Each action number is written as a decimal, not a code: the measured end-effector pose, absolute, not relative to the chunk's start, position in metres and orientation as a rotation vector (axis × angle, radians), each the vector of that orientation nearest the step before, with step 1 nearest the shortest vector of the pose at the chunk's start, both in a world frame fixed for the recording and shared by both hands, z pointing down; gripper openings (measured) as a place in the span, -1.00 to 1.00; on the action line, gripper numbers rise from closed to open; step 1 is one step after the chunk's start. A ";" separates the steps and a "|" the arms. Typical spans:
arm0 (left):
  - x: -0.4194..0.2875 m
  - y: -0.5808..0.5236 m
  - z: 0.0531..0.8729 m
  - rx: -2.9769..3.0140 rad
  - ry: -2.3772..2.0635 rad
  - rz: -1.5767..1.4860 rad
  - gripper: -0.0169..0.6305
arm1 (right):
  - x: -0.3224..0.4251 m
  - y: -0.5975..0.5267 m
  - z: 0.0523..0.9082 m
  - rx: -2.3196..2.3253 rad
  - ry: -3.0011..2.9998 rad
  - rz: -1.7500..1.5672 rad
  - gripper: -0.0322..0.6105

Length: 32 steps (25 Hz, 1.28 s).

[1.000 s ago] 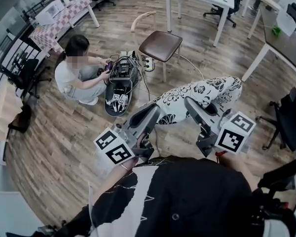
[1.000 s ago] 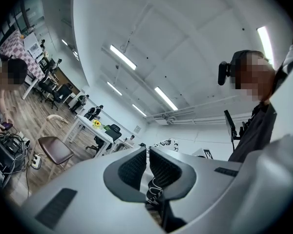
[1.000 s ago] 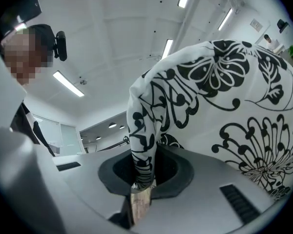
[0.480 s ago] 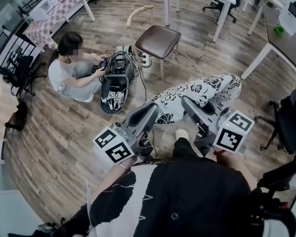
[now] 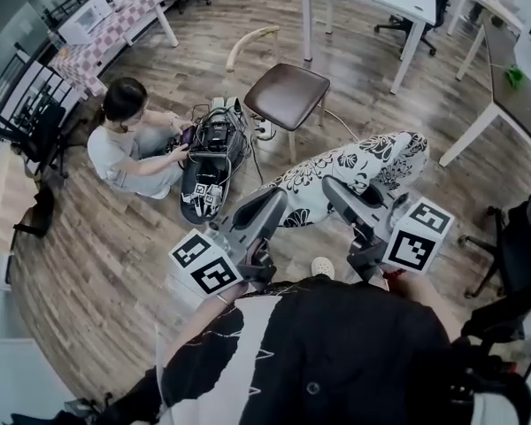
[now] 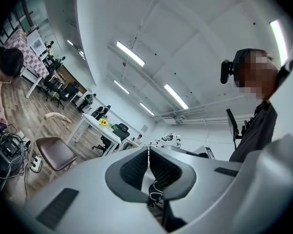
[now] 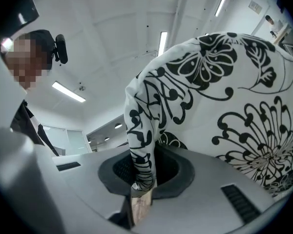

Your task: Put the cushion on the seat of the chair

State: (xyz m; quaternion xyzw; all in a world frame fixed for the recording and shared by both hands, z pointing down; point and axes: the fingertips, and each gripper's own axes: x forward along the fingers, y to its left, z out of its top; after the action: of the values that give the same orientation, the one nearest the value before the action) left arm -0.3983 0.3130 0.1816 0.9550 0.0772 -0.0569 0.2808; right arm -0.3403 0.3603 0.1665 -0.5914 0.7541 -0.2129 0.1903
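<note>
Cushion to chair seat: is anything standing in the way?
Nothing visible blocks it. The seat is bare, and only floor with a thin cable lies between it and the cushion. The seated person and gear sit left of the seat in the head view.

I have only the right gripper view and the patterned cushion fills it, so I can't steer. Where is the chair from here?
Observer: In the head view the chair stands on the wooden floor beyond the cushion, up and to the left in that picture, apart from it. Its brown seat is bare.
Operator: Is my other hand gripping too?
Observer: Yes. The left gripper view shows the left tool shut on a fold of the patterned fabric.
Operator: Anything near the chair?
Observer: A person sits on the floor to the chair's left, beside a pile of equipment and cables.
</note>
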 end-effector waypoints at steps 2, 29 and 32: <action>-0.396 0.312 0.185 2.571 0.214 -0.168 -0.89 | -0.337 0.360 0.170 -1.666 2.120 -0.585 -0.80; -0.200 0.271 0.208 2.561 0.052 -0.087 -0.89 | -0.135 0.313 0.195 -1.550 2.078 -0.722 -0.80; -0.185 0.256 0.208 2.558 0.069 -0.095 -0.89 | -0.120 0.299 0.196 -1.568 2.062 -0.719 -0.80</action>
State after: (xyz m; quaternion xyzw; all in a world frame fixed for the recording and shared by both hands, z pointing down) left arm -0.1854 0.2559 0.2080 0.9571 0.0260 -0.0355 0.2866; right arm -0.1203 0.2993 0.1958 -0.5683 0.7475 -0.2605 0.2246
